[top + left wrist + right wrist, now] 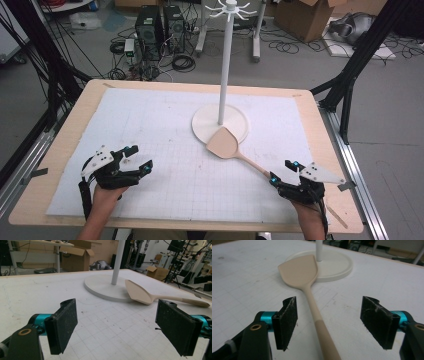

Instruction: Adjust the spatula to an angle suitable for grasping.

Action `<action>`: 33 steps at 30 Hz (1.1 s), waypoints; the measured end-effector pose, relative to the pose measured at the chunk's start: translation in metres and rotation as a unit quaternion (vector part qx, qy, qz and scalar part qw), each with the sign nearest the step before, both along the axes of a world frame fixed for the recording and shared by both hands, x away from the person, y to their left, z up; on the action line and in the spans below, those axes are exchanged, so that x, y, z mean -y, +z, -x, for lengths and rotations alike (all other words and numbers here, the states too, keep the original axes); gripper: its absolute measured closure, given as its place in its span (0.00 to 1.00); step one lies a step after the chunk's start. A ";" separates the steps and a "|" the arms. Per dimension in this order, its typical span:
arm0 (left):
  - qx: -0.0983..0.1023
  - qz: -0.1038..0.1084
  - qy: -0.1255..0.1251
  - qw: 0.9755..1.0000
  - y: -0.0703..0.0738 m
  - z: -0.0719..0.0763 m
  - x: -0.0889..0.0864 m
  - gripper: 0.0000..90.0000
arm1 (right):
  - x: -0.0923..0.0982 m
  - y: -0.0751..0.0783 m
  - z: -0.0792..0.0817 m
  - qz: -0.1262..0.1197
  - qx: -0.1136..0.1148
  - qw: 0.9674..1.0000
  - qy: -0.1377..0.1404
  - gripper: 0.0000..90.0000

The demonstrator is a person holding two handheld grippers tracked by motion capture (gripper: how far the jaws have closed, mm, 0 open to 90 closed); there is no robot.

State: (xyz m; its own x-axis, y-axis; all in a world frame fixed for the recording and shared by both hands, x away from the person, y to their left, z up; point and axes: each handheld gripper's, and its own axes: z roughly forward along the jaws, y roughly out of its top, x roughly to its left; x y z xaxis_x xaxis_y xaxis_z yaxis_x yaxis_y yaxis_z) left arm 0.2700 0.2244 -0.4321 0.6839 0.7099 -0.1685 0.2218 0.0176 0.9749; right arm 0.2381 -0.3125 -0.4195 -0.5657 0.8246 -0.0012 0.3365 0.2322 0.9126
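Risk we see: right gripper [329, 322] (jaws wide, pads clear) could roll the spatula [312, 297] handle while closing.

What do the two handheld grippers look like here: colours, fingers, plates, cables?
Both the left gripper and the right gripper are black-bodied, with teal collars behind flat, black, rough-padded fingers. Each carries a grey three-cornered plate on top. A brass-coloured ring marks the body. A black cable trails back along the forearm.

Left claw [139, 159] and right claw [284, 171] agape.
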 end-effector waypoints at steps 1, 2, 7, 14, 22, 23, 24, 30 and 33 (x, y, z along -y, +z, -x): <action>0.000 0.000 0.000 1.000 0.000 0.000 0.000 0.20 | -0.002 0.000 -0.003 0.007 -0.002 1.000 0.011 0.38; -0.001 -0.001 -0.001 1.000 -0.001 0.000 0.000 0.21 | -0.009 0.002 -0.009 0.017 -0.009 0.999 0.026 0.40; -0.002 -0.002 -0.002 1.000 -0.001 0.000 0.000 0.21 | -0.020 0.005 -0.027 0.035 -0.013 0.998 0.049 0.44; -0.006 0.000 0.000 1.000 -0.003 0.000 -0.003 0.21 | -0.038 0.005 -0.053 0.075 -0.046 0.993 0.084 0.50; -0.008 0.002 0.000 1.000 -0.003 -0.001 -0.004 0.22 | -0.056 -0.005 -0.080 0.129 -0.096 0.979 0.126 0.59; -0.008 0.002 0.000 1.000 -0.003 -0.001 -0.004 0.22 | -0.056 -0.005 -0.080 0.129 -0.096 0.979 0.126 0.59; -0.009 0.004 -0.001 1.000 -0.003 -0.001 -0.004 0.22 | -0.057 -0.007 -0.081 0.131 -0.101 0.978 0.128 0.61; -0.012 0.005 0.000 1.000 -0.005 -0.001 -0.005 0.22 | -0.061 -0.014 -0.089 0.143 -0.118 0.972 0.146 0.72; -0.012 0.003 -0.001 1.000 -0.005 -0.001 -0.005 0.22 | -0.062 -0.016 -0.092 0.144 -0.118 0.971 0.148 0.76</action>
